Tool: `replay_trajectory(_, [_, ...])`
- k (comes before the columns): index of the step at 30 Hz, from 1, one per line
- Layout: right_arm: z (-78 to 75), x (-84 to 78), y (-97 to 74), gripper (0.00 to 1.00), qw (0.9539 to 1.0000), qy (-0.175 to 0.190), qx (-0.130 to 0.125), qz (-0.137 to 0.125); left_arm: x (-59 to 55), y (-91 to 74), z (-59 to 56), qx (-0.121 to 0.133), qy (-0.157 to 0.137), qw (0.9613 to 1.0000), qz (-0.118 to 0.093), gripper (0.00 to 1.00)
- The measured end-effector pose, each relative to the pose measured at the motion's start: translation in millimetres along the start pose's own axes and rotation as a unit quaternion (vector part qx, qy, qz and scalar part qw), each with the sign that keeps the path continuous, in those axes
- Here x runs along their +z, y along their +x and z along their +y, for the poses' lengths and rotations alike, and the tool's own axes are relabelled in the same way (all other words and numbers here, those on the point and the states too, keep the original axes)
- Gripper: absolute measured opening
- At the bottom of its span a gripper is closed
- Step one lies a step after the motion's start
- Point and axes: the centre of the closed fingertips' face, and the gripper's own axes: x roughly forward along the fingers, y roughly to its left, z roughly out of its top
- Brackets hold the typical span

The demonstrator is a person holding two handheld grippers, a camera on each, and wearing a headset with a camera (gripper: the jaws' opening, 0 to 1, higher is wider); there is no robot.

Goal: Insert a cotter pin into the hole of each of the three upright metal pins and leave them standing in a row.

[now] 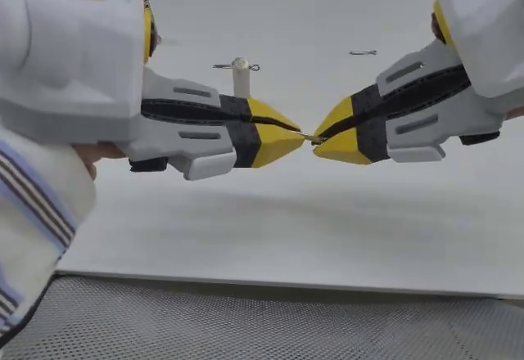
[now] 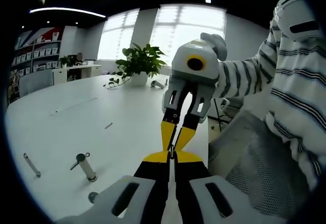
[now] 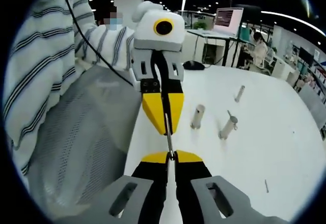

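My left gripper (image 1: pixel 299 135) and right gripper (image 1: pixel 318 141) meet tip to tip above the white table (image 1: pixel 246 229). A thin cotter pin (image 1: pixel 309 137) runs between them, and both sets of jaws are shut on it. In the right gripper view the cotter pin (image 3: pixel 168 141) runs from my right gripper (image 3: pixel 171 156) up into the left gripper (image 3: pixel 167 127). Behind them stands a metal pin (image 1: pixel 240 69) with a cotter pin through its top. The right gripper view shows that pin (image 3: pixel 228 126) between two bare upright pins (image 3: pixel 197 116) (image 3: pixel 239 93).
A loose cotter pin (image 1: pixel 363 52) lies on the table at the back right. A grey mesh surface (image 1: pixel 246 319) runs along the table's near edge. A potted plant (image 2: pixel 140 63) stands at the far end, and a striped sleeve (image 1: pixel 33 204) is at the left.
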Motion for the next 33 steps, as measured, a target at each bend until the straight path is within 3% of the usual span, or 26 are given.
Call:
replay_trajectory(11, [13.3, -1.2, -0.9, 0.04, 0.9997, -0.009, 0.019, 0.011, -8.6, 2.2, -6.0, -0.008, 0.017, 0.9997, 0.013, 0.01])
replay_trajectory(18, [19.6, -1.1, -3.0, 0.03, 0.9994, -0.006, 0.030, 0.016, -24.2, 7.5, -10.5, -0.013, 0.023, 0.9982, 0.054, 0.00])
replay_trajectory(22, [21.6, -1.2, -3.4, 0.03, 0.9994, -0.004, 0.029, 0.018, -21.5, 8.5, -12.4, -0.015, 0.016, 0.9985, 0.051, 0.01])
replay_trajectory(25, [21.3, -0.7, -2.8, 0.03, 0.9996, 0.000, 0.023, 0.018, -21.0, 7.8, -11.0, -0.011, -0.012, 0.9986, 0.051, 0.01])
replay_trajectory(33, [17.4, 1.2, -0.8, 0.03, 0.9997, 0.011, 0.016, 0.011, -19.6, 5.3, -5.2, 0.001, -0.003, 0.9988, 0.048, 0.03])
